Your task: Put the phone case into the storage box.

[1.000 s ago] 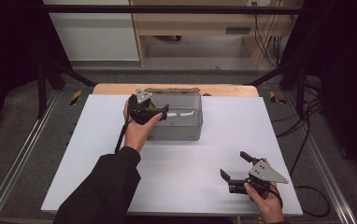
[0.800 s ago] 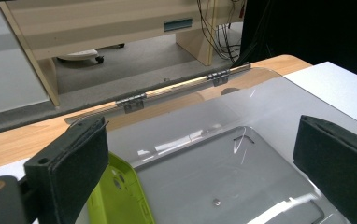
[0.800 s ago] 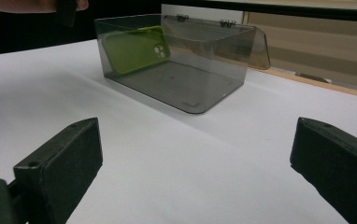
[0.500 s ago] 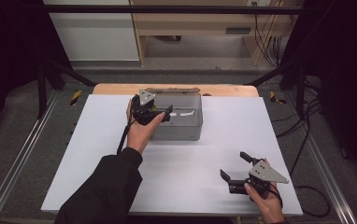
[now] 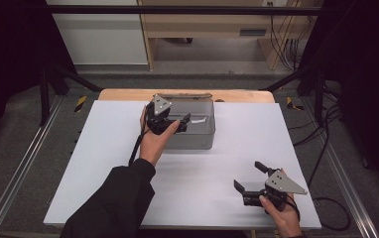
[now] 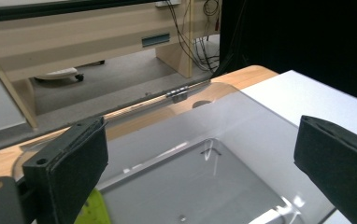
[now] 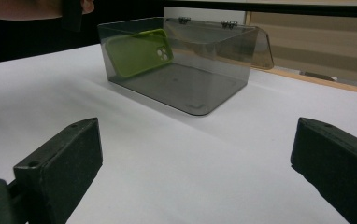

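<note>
Phone case [image 7: 138, 52], green and leaning inside the clear box [image 5: 197, 130] at the table's [image 5: 103, 163] far edge, has been left there by the left gripper [image 5: 183, 122], now spread above it, while the right gripper [image 5: 250, 178], also spread, is kept near the front.

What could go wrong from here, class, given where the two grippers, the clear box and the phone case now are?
1. The left gripper hangs open over the clear box; lowered carelessly, a jaw might knock the wall and slide the box across the table.
2. The green phone case leans tilted against a wall; a poor pinch could tip it flat.
3. The hinged lid hangs open behind; a nudge might swing it.
4. The right gripper sits open and apart, so nothing steadies the box.
</note>
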Action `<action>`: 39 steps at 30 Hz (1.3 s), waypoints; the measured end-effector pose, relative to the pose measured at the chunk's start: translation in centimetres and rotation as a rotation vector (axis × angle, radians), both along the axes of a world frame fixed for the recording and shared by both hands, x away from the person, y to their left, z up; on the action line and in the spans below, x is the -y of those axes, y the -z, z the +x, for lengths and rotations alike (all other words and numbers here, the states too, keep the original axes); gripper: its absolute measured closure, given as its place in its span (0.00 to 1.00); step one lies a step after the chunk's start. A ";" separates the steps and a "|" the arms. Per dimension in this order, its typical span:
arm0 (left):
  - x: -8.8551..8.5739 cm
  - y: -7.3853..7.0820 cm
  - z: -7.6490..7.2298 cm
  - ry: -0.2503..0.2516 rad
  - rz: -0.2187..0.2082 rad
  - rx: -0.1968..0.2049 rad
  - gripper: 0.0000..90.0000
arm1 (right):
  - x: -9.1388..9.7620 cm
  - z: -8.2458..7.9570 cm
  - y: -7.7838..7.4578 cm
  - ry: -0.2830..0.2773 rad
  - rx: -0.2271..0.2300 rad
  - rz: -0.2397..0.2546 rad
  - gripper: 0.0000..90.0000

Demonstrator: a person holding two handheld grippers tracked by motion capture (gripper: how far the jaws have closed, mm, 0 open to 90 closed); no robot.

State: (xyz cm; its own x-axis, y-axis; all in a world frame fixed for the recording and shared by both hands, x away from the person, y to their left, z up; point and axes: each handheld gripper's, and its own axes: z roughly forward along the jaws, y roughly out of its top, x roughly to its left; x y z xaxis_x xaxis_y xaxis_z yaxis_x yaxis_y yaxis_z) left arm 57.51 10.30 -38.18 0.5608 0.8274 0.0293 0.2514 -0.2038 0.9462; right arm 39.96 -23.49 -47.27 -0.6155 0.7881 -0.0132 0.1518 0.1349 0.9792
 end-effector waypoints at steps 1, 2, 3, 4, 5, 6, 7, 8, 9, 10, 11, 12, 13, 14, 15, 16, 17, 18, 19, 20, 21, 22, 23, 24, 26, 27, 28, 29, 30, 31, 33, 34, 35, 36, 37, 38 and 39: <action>0.1 0.0 0.0 0.004 -0.006 0.000 0.03 | 0.0 0.0 0.0 0.000 0.000 0.000 0.03; 0.2 0.0 -0.1 0.006 -0.013 0.001 0.03 | 0.0 0.0 0.0 -0.002 0.002 -0.002 0.03; 0.4 -0.1 -0.1 0.009 -0.014 0.004 0.03 | -0.1 0.0 0.0 -0.004 0.005 -0.003 0.03; 0.5 -0.1 -0.2 0.014 -0.012 0.010 0.03 | -0.1 0.0 0.0 -0.006 0.006 -0.004 0.03; 0.5 -0.2 -0.3 0.022 -0.005 0.018 0.03 | -0.1 -0.1 0.0 -0.008 0.007 -0.004 0.03; 0.6 -0.2 -0.4 0.028 -0.005 0.024 0.03 | 0.0 0.0 0.0 -0.007 0.011 -0.004 0.03; 0.7 -0.2 -0.5 0.034 -0.009 0.030 0.03 | 0.0 0.0 0.0 -0.007 0.011 -0.004 0.03; 0.8 -0.3 -0.6 0.039 -0.009 0.035 0.03 | 0.0 0.0 0.0 -0.007 0.012 -0.002 0.03; 0.9 -0.3 -0.7 0.044 -0.011 0.039 0.03 | 0.0 0.0 0.0 -0.008 0.011 0.003 0.03; 0.9 -0.4 -0.8 0.050 -0.015 0.047 0.03 | 0.0 0.0 0.0 -0.009 0.009 0.003 0.03; 1.0 -0.5 -0.9 0.055 -0.021 0.054 0.03 | 0.0 0.0 0.0 -0.009 0.010 0.002 0.03; 1.0 -0.6 -1.0 0.060 -0.025 0.063 0.03 | 0.0 0.0 0.0 -0.013 0.009 0.005 0.03; 1.0 -0.7 -1.1 0.063 -0.028 0.071 0.03 | 0.0 0.0 0.0 -0.013 0.009 0.005 0.03; 1.0 -0.8 -1.3 0.064 -0.036 0.077 0.03 | 0.0 0.0 0.0 -0.011 0.009 0.005 0.03; 0.9 -0.9 -1.6 0.076 -0.033 0.101 0.03 | 0.0 0.0 0.0 -0.010 0.010 0.006 0.03; 0.9 -0.9 -1.6 0.076 -0.033 0.101 0.03 | 0.0 0.0 0.0 -0.009 0.010 0.005 0.03; 0.8 -1.0 -1.7 0.081 -0.034 0.110 0.03 | 0.0 0.0 0.0 -0.009 0.010 0.005 0.03; 0.8 -0.9 -1.8 0.082 -0.040 0.115 0.03 | 0.0 0.0 -0.1 -0.009 0.010 0.006 0.03; 0.8 -0.9 -2.0 0.083 -0.050 0.117 0.03 | 0.1 0.0 -0.1 -0.008 0.010 0.007 0.02; 0.7 -0.8 -2.1 0.084 -0.056 0.117 0.03 | 0.0 -0.1 -0.1 -0.007 0.011 0.009 0.02; 0.6 -0.8 -2.2 0.085 -0.059 0.118 0.03 | 0.0 -0.1 -0.1 -0.009 0.009 0.008 0.02; 0.5 -0.8 -2.3 0.086 -0.059 0.119 0.03 | 0.0 -0.1 -0.1 -0.009 0.011 0.008 0.02; 0.5 -0.7 -2.4 0.088 -0.061 0.119 0.03 | 0.0 -0.1 -0.1 -0.009 0.013 0.009 0.02; 0.4 -0.7 -2.4 0.088 -0.060 0.119 0.03 | 0.0 -0.1 -0.1 -0.007 0.013 0.005 0.02; 0.2 -0.8 -2.6 0.088 -0.072 0.118 0.03 | 0.0 -0.1 -0.1 -0.007 0.011 0.004 0.02; 0.1 -0.8 -2.7 0.090 -0.082 0.118 0.03 | 0.0 -0.1 -0.1 -0.007 0.011 0.004 0.02; 0.0 -0.9 -2.8 0.091 -0.101 0.114 0.03 | 0.0 -0.1 -0.1 -0.008 0.010 0.007 0.02; -0.1 -1.0 -3.0 0.092 -0.118 0.113 0.03 | 0.0 -0.1 -0.1 -0.009 0.011 0.008 0.02; -0.3 -1.0 -3.1 0.094 -0.131 0.110 0.03 | 0.0 -0.1 -0.1 -0.009 0.011 0.008 0.02; -0.5 -1.1 -3.3 0.097 -0.132 0.111 0.03 | 0.0 -0.1 -0.1 -0.009 0.011 0.009 0.02; -0.8 -1.2 -3.6 0.096 -0.139 0.115 0.03 | 0.0 -0.1 -0.1 -0.009 0.010 0.008 0.02; -1.0 -1.3 -3.7 0.098 -0.134 0.118 0.03 | 0.0 -0.1 -0.1 -0.007 0.010 0.007 0.02; -1.1 -1.4 -3.8 0.097 -0.128 0.125 0.03 | -0.1 -0.1 -0.1 -0.006 0.010 0.010 0.02; -1.3 -1.4 -3.9 0.096 -0.121 0.128 0.03 | -0.1 -0.1 -0.2 -0.009 0.011 0.012 0.03; -1.5 -1.5 -4.0 0.094 -0.118 0.128 0.03 | -0.1 -0.2 -0.2 -0.010 0.012 0.011 0.02; -1.7 -1.5 -4.0 0.092 -0.118 0.123 0.03 | -0.1 -0.2 -0.2 -0.010 0.011 0.010 0.02; -1.9 -1.6 -4.1 0.092 -0.125 0.119 0.03 | -0.1 -0.2 -0.1 -0.010 0.010 0.009 0.02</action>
State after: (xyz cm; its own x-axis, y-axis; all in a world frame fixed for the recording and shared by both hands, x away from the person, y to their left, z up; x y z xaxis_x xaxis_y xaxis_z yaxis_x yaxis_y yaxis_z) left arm 53.42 12.18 -36.61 0.6330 0.7741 -0.0001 0.1218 -0.0995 0.9876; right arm 39.81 -23.38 -47.12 -0.6233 0.7819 -0.0117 0.1410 0.1271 0.9818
